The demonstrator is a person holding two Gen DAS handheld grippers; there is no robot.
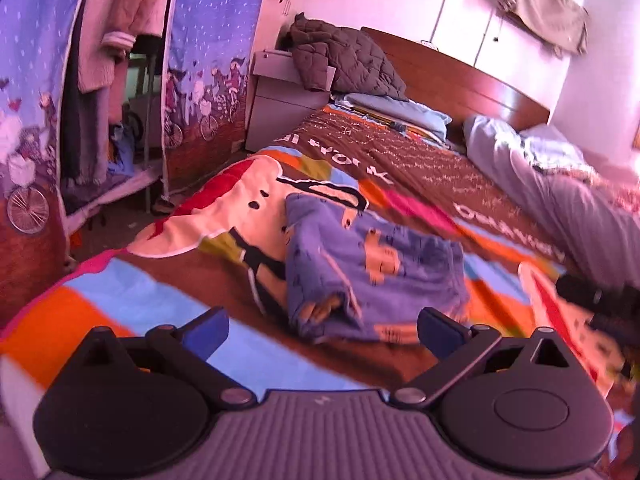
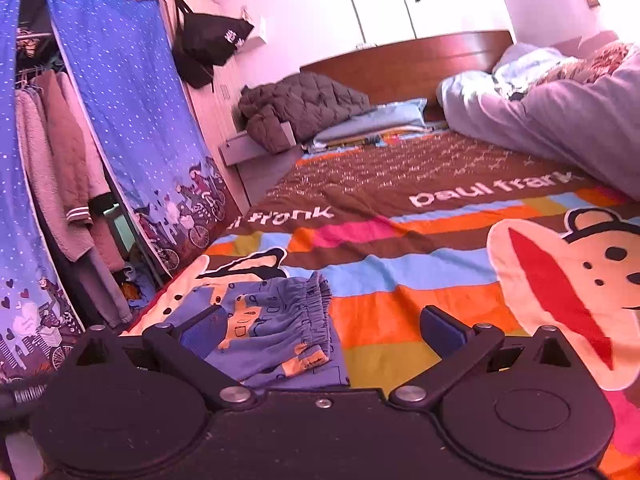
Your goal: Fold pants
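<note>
The blue pants (image 1: 372, 268) with orange prints lie folded in a compact bundle on the colourful bedspread (image 1: 120, 300). My left gripper (image 1: 322, 332) is open and empty, just in front of the bundle's near edge. In the right wrist view the pants (image 2: 276, 324) lie at lower left, elastic waistband to the right. My right gripper (image 2: 320, 334) is open and empty, its left fingertip (image 2: 204, 332) over the pants, its right fingertip (image 2: 440, 334) over bare bedspread. The right gripper shows dark at the left view's right edge (image 1: 600, 300).
A grey duvet (image 2: 560, 120) is heaped on the bed's right side. A brown quilted jacket (image 2: 300, 108) and blue pillow (image 2: 380, 120) lie by the wooden headboard (image 2: 400, 60). A fabric wardrobe (image 2: 120, 120) with hanging clothes stands left of the bed.
</note>
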